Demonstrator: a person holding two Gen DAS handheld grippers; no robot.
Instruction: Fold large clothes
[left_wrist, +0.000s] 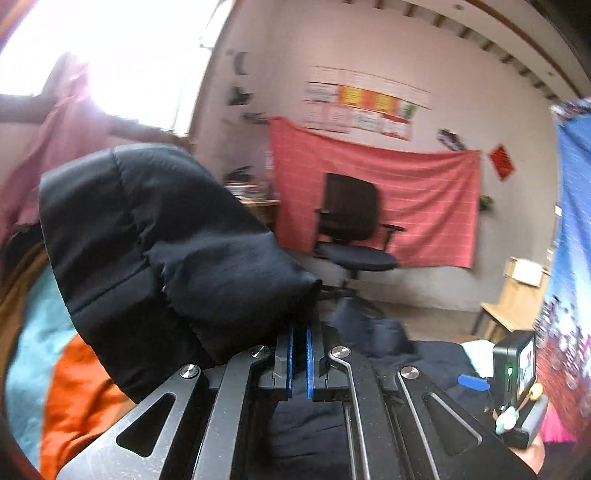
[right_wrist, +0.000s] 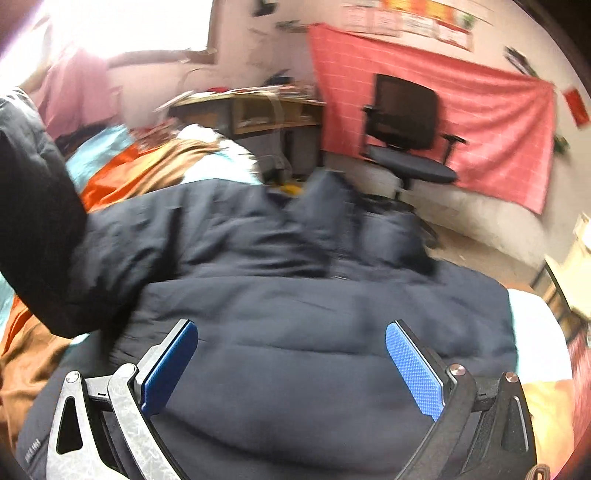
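- While the big dark navy puffy jacket (right_wrist: 288, 295) lies spread out on the bed, one quilted sleeve (left_wrist: 159, 240) of it is lifted up in the air.
- The left gripper (left_wrist: 300, 354) has its two blue-padded fingers squeezed nearly together, and the end of that sleeve is pinched between them.
- The sleeve puffs up and bends over to the left of the left gripper, well above the bed.
- In the right wrist view, the same raised sleeve shows as a dark shape at the far left edge.
- The right gripper (right_wrist: 291, 365) is wide open, with its blue pads (right_wrist: 415, 365) far apart.
- It holds nothing. It sits just over the wide body of the jacket, and I cannot tell if it touches the cloth.
- The jacket body fills the middle of the bed, with its far part bunched up and crumpled.
- Under the jacket is a bedspread with orange, teal and brown patches (right_wrist: 122, 177).
- Behind the bed stands a black office chair with armrests (left_wrist: 351, 225).
- A red cloth with thin pale lines (left_wrist: 413, 192) hangs on the wall behind the chair.
- A wooden desk piled with stuff (right_wrist: 255, 107) stands to the left of the chair.
- A bright window (left_wrist: 122, 55) glows on the left.
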